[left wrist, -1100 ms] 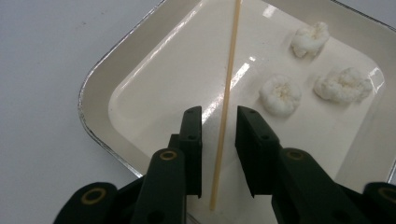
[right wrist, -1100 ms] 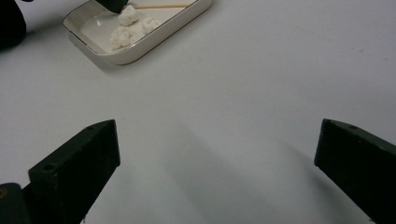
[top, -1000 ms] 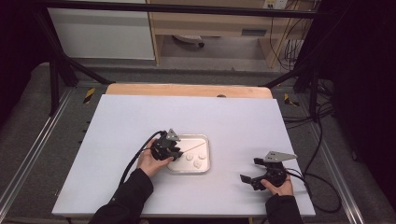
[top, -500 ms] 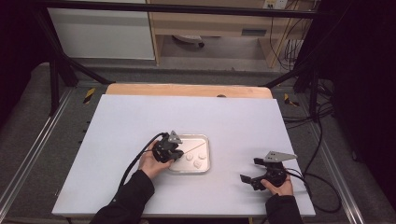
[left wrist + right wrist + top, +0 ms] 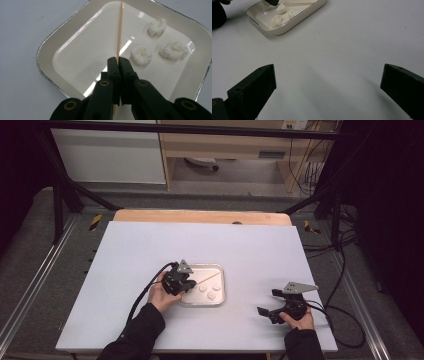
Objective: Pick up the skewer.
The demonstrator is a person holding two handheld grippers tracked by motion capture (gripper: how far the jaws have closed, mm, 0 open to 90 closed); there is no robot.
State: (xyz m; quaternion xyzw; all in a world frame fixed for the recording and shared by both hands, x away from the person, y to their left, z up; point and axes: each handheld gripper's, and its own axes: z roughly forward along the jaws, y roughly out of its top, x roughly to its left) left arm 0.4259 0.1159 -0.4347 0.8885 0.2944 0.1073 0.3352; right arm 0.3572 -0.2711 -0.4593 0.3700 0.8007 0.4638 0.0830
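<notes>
A shallow white tray (image 5: 220,285) (image 5: 47,50) (image 5: 302,13) lies near the middle of the white table. Three white puffy lumps (image 5: 141,54) (image 5: 211,292) (image 5: 279,16) rest in it. My left gripper (image 5: 117,61) (image 5: 186,281) hangs over the tray's left part, shut on a thin wooden skewer (image 5: 119,32) (image 5: 206,278) that runs across the tray above the lumps. My right gripper (image 5: 268,304) (image 5: 327,82) stands open above bare table at the front right, nothing between its jaws.
A wooden board (image 5: 200,216) edges the far side of the table (image 5: 150,245). Black cables (image 5: 340,285) trail off the right side. Dark frame posts (image 5: 60,195) stand at the left and right.
The left gripper has shifted slightly with the skewer over the tray. The right gripper has stayed put.
</notes>
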